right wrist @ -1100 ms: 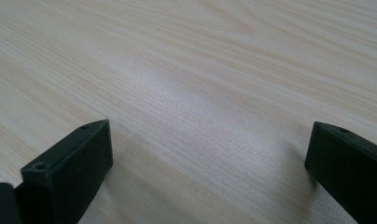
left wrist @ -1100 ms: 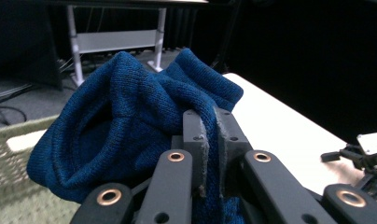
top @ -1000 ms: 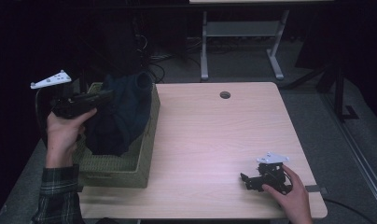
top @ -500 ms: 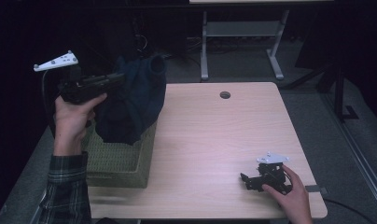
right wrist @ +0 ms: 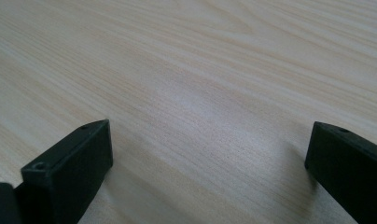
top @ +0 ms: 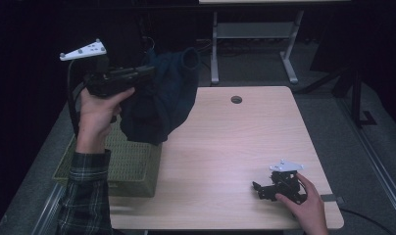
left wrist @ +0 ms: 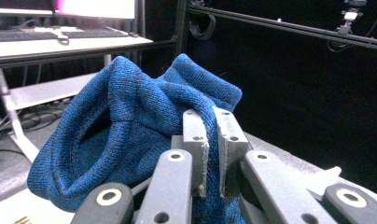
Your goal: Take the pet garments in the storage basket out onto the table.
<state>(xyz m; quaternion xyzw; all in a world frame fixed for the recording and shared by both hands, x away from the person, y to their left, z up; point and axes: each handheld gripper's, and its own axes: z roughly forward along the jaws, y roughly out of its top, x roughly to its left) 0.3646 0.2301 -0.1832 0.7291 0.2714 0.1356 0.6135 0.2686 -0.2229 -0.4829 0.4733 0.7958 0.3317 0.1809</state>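
The left gripper [top: 148, 74], jaws pinched together on a fold of the blue knitted garment [top: 161, 103], has risen further in the last second, drawing the cloth up out of the green basket [top: 122, 164] at nine o'clock on the surface [top: 235, 156]. The garment now hangs almost free above the basket's rim, so the lift-out seems nearly complete. The left hand [top: 95, 110] is raised high, forearm upright, gripper pointing toward three o'clock. The right gripper [top: 264, 188], jaws spread wide and empty, stays resting on the surface at five o'clock, held by the right hand [top: 301, 200].
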